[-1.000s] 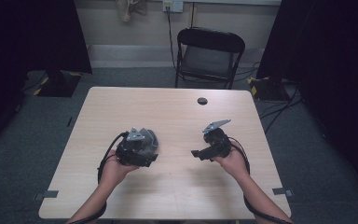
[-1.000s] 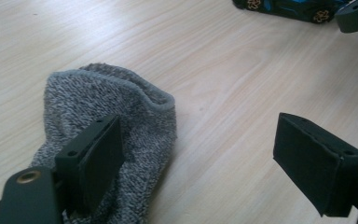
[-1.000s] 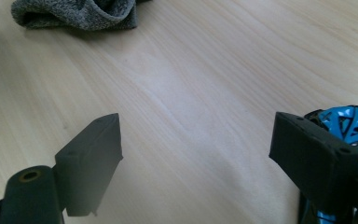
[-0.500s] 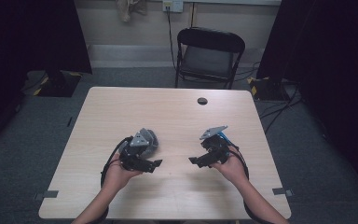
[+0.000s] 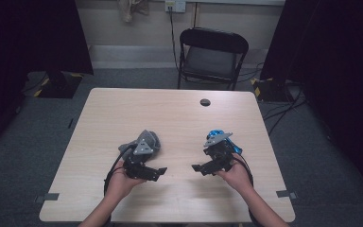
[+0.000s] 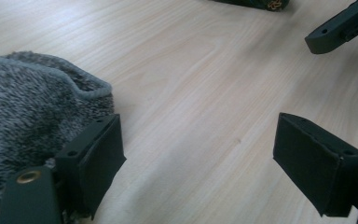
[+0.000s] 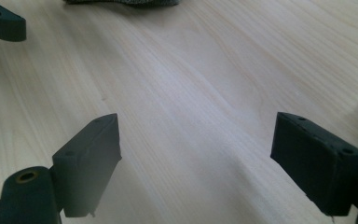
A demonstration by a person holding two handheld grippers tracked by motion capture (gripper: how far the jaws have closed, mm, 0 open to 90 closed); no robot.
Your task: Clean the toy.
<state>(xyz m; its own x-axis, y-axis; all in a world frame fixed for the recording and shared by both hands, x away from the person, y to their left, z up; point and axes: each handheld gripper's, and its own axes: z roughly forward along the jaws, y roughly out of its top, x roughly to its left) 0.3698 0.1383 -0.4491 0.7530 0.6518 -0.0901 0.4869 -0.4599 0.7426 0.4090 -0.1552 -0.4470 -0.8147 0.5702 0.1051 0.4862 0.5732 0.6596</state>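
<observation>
I hold my left claw (image 5: 158,172) low over the near half of the wooden table (image 5: 170,113), jaws spread wide with only bare wood between them. The grey knitted sock (image 6: 28,107) lies just beside its left jaw, seemingly touching it. My right claw (image 5: 199,169) faces it from the right, jaws also spread and holding nothing. A blue item (image 5: 215,135) lies just beyond my right hand (image 5: 236,172).

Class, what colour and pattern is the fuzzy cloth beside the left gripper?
Mottled grey fuzzy cloth, clearest in the left gripper view.
</observation>
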